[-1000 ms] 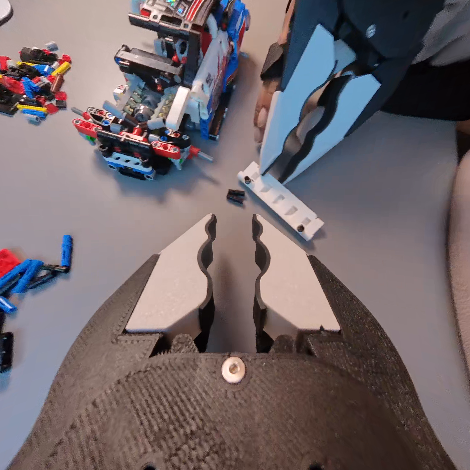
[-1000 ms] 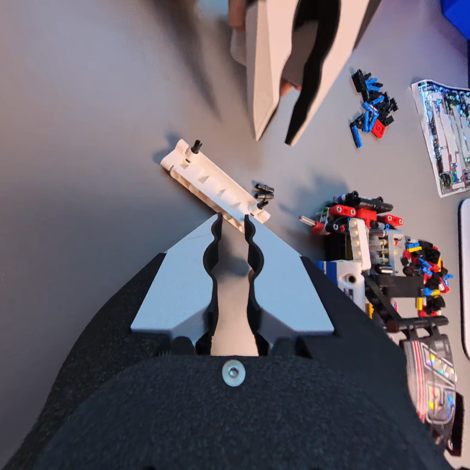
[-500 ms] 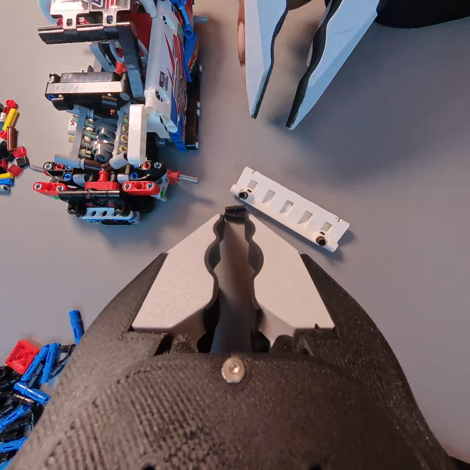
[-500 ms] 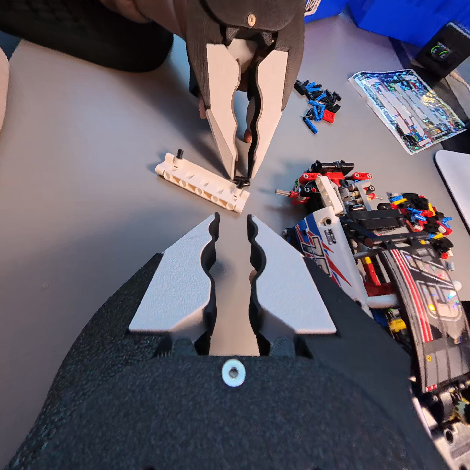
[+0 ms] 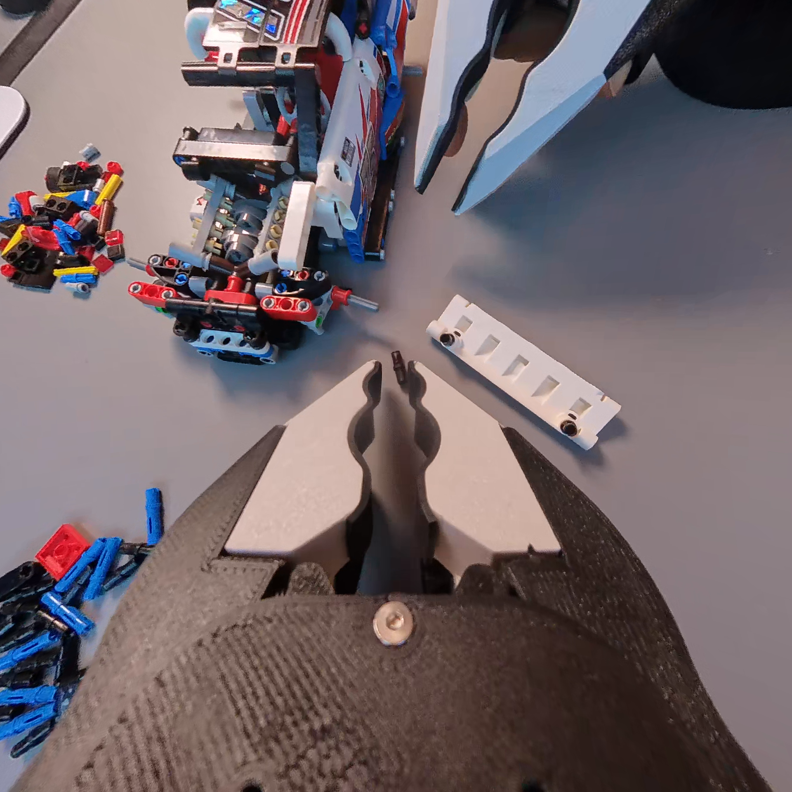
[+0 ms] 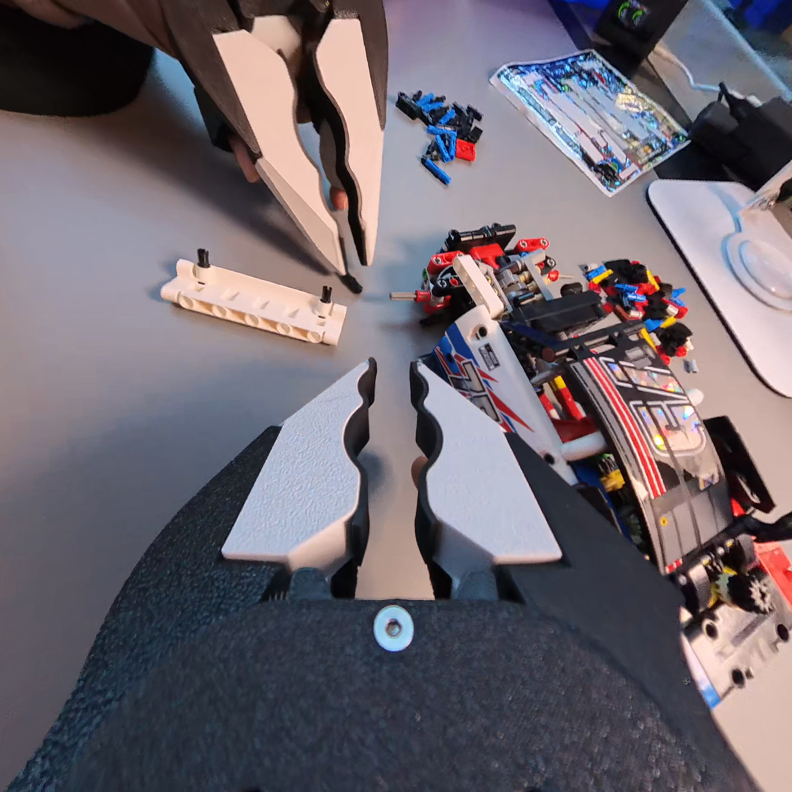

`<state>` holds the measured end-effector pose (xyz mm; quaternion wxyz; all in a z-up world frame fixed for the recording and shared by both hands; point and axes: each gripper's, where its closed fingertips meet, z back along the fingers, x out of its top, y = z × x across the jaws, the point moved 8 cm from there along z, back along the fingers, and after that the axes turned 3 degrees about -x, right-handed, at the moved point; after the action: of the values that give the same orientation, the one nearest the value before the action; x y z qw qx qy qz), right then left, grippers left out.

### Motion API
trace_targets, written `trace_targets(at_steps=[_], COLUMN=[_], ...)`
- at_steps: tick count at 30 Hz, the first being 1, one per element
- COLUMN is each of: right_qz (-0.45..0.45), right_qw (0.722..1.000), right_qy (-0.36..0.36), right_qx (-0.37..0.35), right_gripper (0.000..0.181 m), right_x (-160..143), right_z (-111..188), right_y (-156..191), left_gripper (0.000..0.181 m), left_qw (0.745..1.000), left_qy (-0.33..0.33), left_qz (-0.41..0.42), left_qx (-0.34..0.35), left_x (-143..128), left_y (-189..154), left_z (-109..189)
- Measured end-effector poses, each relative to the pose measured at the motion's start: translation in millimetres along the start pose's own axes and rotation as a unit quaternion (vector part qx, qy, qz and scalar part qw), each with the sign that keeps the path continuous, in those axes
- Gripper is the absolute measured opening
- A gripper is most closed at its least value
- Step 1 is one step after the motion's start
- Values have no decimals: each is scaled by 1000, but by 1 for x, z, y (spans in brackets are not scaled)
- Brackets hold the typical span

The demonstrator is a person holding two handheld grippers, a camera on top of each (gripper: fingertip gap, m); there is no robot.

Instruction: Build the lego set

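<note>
A white Lego panel (image 5: 523,373) with two black pins stuck in it lies flat on the grey table; it also shows in the right wrist view (image 6: 253,300). My left gripper (image 5: 394,368) is shut on a small black pin (image 5: 398,367), held at the fingertips just left of the panel. From the right wrist view the pin (image 6: 353,283) pokes out below the left gripper (image 6: 353,263). My right gripper (image 6: 393,364) is open and empty, above the table between the panel and the partly built car (image 6: 557,385). The car (image 5: 278,171) stands left of the panel.
A mixed pile of small parts (image 5: 60,227) lies left of the car. A pile of blue and black pins with a red plate (image 5: 47,600) lies near left. A shiny sticker sheet (image 6: 587,115) and a white stand base (image 6: 728,265) lie beyond the car. Some 8 centimeters of space lies between my two pairs of fingers.
My left gripper moved onto the loose black pin, closed on it and raised it off the table. My right gripper drew back from the white panel.
</note>
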<state>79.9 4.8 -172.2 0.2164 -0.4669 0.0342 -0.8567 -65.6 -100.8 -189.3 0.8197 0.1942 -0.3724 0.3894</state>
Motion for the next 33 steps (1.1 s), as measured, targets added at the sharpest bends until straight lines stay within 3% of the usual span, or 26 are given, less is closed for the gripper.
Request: trace_targets(at_steps=[5,13,15,18,20,23,33], right_qz=[-8,0,-1,25,47,68,119], right_qw=[999,1000,1000,996,990,982,978], right_qy=[34,23,-7,-80,-126,-163,-155], right_qx=[-16,-10,-2,23,46,66,74], right_gripper=[13,14,13,14,14,13,4], right_x=[-8,6,10,21,30,40,42], right_z=[-7,-18,-16,-7,1,10,13], right_y=[-1,7,10,21,30,38,51], left_gripper=[17,2,2,2,2,2,2], left_qw=[1000,998,999,991,985,980,973], left_qy=[22,49,21,-92,-130,-146,-158], left_qz=[4,-40,-49,-48,-55,-59,-58], left_qx=[-6,15,7,-81,-102,-124,-161], left_x=[1,1,3,17,25,31,34], left_y=[0,-3,-6,-23,-30,-37,-47], left_z=[-4,-5,-1,15,24,28,28])
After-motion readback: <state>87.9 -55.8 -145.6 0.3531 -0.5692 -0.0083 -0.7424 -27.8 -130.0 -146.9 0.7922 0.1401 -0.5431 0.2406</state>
